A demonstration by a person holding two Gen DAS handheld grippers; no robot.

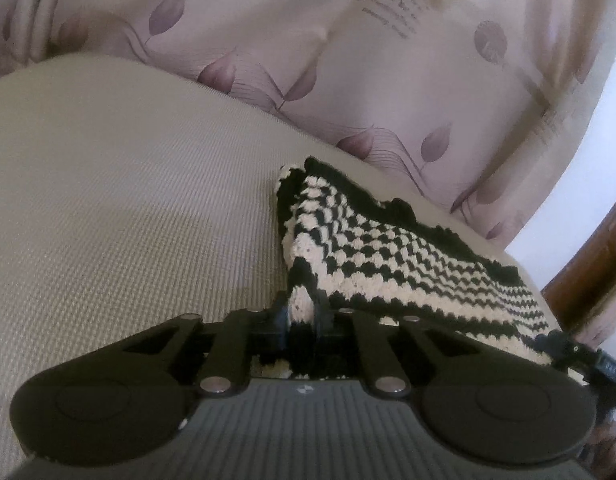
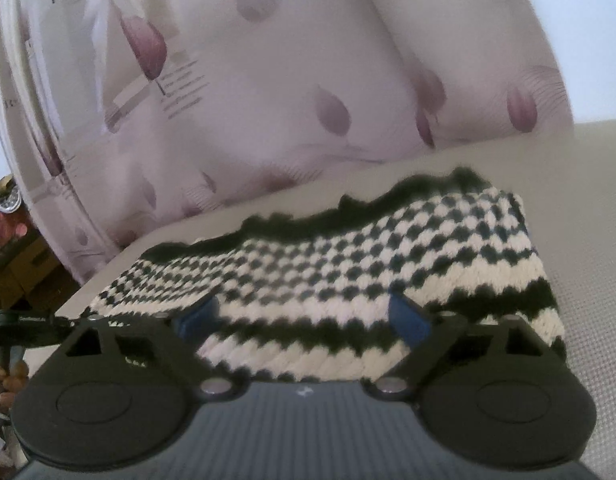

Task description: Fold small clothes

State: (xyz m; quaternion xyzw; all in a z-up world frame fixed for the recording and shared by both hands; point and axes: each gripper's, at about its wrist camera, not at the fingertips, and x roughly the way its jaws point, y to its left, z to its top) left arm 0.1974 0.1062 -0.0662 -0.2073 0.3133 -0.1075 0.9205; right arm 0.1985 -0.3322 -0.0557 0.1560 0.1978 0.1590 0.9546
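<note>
**A:** What has your left gripper (image 1: 303, 312) got?

**B:** Its jaws are nearly together, pinching the near corner of the knitted cloth (image 1: 388, 248). I see the black-and-cream weave bunched between the two black fingers, lifted a little off the surface there.

**A:** And your right gripper (image 2: 308, 316)?

**B:** Wide apart, gripping nothing. The blue pads (image 2: 408, 316) stand at either side, and the cloth's near edge lies between and under them. Whether they brush the knit I cannot tell; that view is blurred.

**A:** Where does the cloth lie?

**B:** On a beige ribbed cushion (image 1: 127, 200), a sofa seat or mattress by the look of it. It sits towards the far edge, close to the leaf-printed curtain (image 1: 308, 40) hanging behind. In my left view it spreads from the pinched corner out to the right, reaching the cushion's right edge. Its scalloped black border runs along the far side, nearest the curtain.

**A:** Folded?

**B:** It looks doubled, with a thick edge showing on the left side.
</note>
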